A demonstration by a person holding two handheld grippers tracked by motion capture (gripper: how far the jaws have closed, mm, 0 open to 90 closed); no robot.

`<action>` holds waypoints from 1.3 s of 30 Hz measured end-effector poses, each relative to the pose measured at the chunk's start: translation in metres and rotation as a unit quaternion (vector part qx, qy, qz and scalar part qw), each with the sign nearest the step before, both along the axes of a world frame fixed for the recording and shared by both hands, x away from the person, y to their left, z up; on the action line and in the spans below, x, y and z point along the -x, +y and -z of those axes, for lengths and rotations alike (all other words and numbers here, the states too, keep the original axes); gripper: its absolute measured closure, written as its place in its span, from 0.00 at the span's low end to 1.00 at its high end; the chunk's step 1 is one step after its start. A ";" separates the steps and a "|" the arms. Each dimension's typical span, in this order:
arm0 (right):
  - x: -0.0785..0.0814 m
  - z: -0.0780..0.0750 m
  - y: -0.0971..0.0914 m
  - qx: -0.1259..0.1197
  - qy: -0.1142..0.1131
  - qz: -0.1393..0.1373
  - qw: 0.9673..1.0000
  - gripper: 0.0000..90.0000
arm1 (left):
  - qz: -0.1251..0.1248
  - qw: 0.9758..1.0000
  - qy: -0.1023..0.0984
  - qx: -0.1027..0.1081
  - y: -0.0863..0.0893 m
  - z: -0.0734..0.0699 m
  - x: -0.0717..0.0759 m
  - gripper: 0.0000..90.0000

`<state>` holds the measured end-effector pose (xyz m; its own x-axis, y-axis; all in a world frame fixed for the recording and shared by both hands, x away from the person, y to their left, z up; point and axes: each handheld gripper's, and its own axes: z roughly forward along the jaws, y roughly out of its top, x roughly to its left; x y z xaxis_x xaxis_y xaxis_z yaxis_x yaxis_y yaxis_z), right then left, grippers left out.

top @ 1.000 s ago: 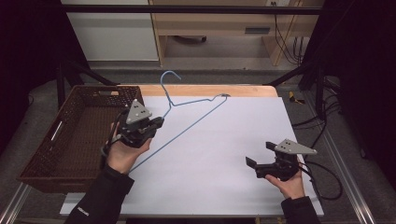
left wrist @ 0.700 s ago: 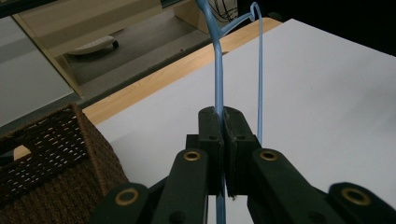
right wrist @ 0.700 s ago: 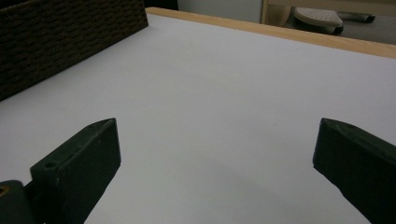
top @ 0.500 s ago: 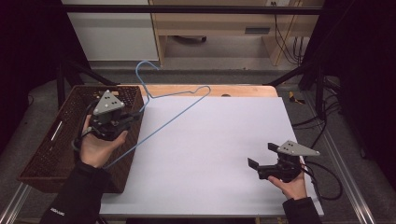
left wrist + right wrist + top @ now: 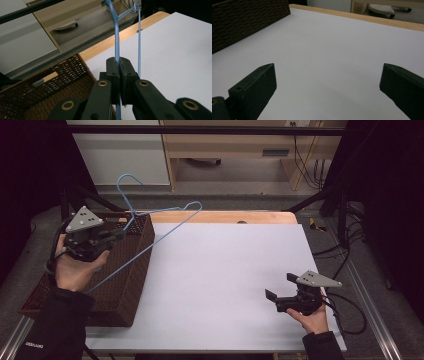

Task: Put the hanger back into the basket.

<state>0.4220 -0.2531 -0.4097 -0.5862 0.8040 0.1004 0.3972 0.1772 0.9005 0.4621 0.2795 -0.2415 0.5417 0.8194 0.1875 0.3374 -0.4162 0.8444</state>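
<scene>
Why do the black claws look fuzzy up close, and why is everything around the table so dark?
Right gripper view: the jaws sit near the lens, soft-edged; the white table is evenly lit. Left gripper view: the blue wire hanger stays fairly sharp. High view: light falls on the table, surroundings nearly black.

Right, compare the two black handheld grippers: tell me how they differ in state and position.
The left gripper is shut on the blue wire hanger; the right gripper is open and empty. The left is raised over the brown wicker basket; the right sits low over the white tabletop. Both carry grey three-cornered plates.
</scene>
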 end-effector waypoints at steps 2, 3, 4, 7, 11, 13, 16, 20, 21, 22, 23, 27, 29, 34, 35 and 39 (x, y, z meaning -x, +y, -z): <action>0.000 0.000 0.000 -0.002 0.000 0.001 1.000 0.02 | -0.007 1.000 -0.001 0.003 0.009 -0.001 -0.001 0.97; 0.000 0.000 0.000 0.000 0.001 -0.001 1.000 0.02 | -0.015 1.000 -0.006 0.003 0.015 -0.002 -0.002 0.97; 0.000 0.000 0.001 0.000 0.001 0.001 1.000 0.02 | -0.014 1.000 -0.003 0.008 0.019 -0.002 -0.003 0.97; -0.001 0.001 0.001 0.001 0.000 0.000 1.000 0.02 | -0.019 1.000 0.000 0.008 0.030 -0.002 -0.003 0.97; 0.000 0.001 0.001 -0.001 0.001 0.001 1.000 0.02 | -0.028 1.000 0.001 0.014 0.046 -0.001 -0.006 0.97; 0.000 0.001 0.001 0.000 0.000 0.000 1.000 0.02 | -0.033 0.999 0.003 0.016 0.052 0.000 -0.007 0.97; 0.000 0.001 0.001 0.002 0.000 0.000 1.000 0.02 | -0.038 0.999 0.005 0.015 0.058 0.001 -0.008 0.97; 0.000 0.001 0.001 -0.001 0.000 -0.001 1.000 0.02 | -0.049 0.999 0.008 0.010 0.071 0.005 -0.012 0.97; 0.000 0.001 0.001 -0.001 0.000 -0.001 1.000 0.02 | -0.049 0.999 0.008 0.010 0.071 0.005 -0.012 0.97; 0.000 0.001 0.001 0.001 0.000 0.000 1.000 0.02 | -0.055 0.998 0.011 0.007 0.075 0.007 -0.013 0.97; 0.000 0.001 0.002 0.002 0.000 0.000 1.000 0.02 | -0.060 0.998 0.010 0.003 0.078 0.008 -0.014 0.97; -0.001 0.001 0.002 0.004 0.001 -0.001 1.000 0.02 | -0.068 0.998 0.013 0.002 0.086 0.013 -0.017 0.97; -0.001 0.001 0.002 0.005 0.002 -0.002 1.000 0.02 | -0.071 0.997 0.015 0.002 0.092 0.015 -0.018 0.97; -0.001 0.001 0.002 0.004 0.001 -0.002 1.000 0.02 | -0.078 0.997 0.015 0.005 0.102 0.019 -0.018 0.97; -0.001 0.001 0.002 0.004 0.001 -0.002 1.000 0.02 | -0.085 0.996 0.016 0.006 0.107 0.022 -0.018 0.97; -0.001 0.001 0.002 0.005 0.001 -0.002 1.000 0.02 | -0.092 0.996 0.017 0.007 0.115 0.026 -0.018 0.97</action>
